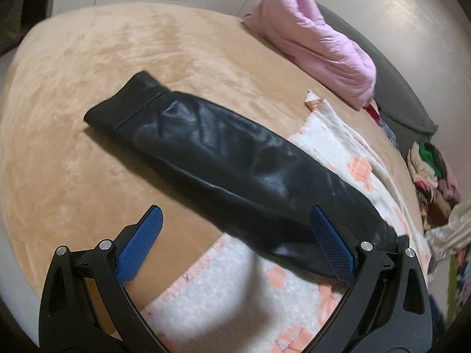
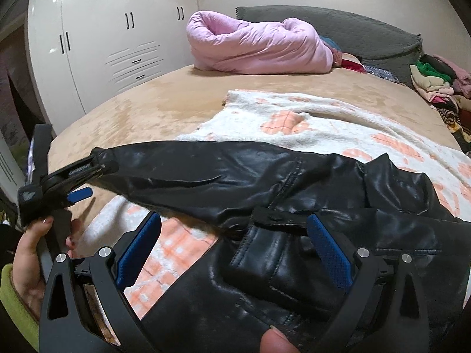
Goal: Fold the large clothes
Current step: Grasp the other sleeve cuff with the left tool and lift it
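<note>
Count: one black leather jacket, one white blanket with orange checks, one rolled pink duvet, one pile of mixed clothes, and two claws.

The jacket lies on the blanket on the tan bed. One sleeve stretches out flat, and its cuff lies on the bare bed cover.

Your left claw is released, its blue pads wide apart. The near end of the sleeve runs past the right-hand pad. In the right view this claw overlaps the cuff; contact there can't be told. Your hand, in a green sleeve, holds its handle.

Your right claw is also released and grasps nothing. It sits low over the jacket body, with a pocket flap between its pads. Touching or not: unclear. A thumb shows at the bottom edge.

The only container is one white wardrobe, with doors and drawers shut and contents hidden. The duvet sits at the head of the bed. The clothes pile is at the far right.
</note>
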The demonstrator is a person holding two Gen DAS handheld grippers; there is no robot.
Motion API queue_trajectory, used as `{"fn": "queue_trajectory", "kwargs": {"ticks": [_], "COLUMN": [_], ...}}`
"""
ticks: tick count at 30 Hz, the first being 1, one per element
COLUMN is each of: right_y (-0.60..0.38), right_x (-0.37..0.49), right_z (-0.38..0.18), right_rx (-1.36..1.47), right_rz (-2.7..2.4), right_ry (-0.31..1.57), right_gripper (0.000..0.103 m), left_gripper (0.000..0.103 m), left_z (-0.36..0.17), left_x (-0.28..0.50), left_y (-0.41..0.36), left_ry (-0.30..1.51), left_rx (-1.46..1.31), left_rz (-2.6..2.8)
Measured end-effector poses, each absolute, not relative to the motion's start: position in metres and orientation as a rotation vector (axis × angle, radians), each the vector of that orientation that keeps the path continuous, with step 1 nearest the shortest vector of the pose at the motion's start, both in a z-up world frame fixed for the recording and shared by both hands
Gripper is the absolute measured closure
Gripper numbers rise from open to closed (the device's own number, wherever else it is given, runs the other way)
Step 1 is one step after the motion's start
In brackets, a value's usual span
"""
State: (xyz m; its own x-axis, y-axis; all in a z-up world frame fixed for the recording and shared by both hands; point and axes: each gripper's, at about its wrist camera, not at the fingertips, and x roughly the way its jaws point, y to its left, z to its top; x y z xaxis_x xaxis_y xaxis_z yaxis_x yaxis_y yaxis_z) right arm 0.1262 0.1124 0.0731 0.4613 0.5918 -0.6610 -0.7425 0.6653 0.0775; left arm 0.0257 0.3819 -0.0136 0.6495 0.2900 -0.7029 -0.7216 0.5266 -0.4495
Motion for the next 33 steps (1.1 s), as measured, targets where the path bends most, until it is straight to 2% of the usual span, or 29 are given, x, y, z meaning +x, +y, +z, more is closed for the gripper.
{"fn": "queue_trajectory", "kwargs": {"ticks": [9,11,12,13,15,18,25,33], "right_y": [0.089,0.08,0.076,0.071,0.063,0.052,0.023,-0.013], "right_x": [0.123,0.123,0.124,0.124,0.125,0.125,0.127,0.131], "right_z": [0.064,0.063,0.063,0.063,0.064,0.067,0.065,0.068], "right_rx": [-0.227,-0.217,-0.211,-0.203,-0.191,-0.178,-0.137,-0.09], "right_rz": [0.794,0.776,0.768,0.758,0.744,0.724,0.688,0.636], "right_ry": [0.731,0.737,0.739,0.74,0.741,0.727,0.737,0.737], "right_gripper": [0.004,0.004,0.004,0.004,0.004,0.004,0.004,0.004], "left_gripper": [0.01,0.013,0.026,0.056,0.086,0.096,0.101,0.102], "left_z": [-0.04,-0.04,-0.04,-0.039,-0.039,-0.033,0.017,0.102], "left_x": [0.014,0.016,0.016,0.017,0.015,0.004,-0.013,0.0], "left_y": [0.43,0.438,0.443,0.447,0.456,0.456,0.424,0.369], "left_ry": [0.503,0.488,0.485,0.483,0.475,0.415,0.289,0.197], "left_rx": [-1.074,-1.088,-1.089,-1.081,-1.079,-1.095,-0.949,-0.773], "left_rz": [0.677,0.691,0.708,0.727,0.755,0.703,0.607,0.456]}}
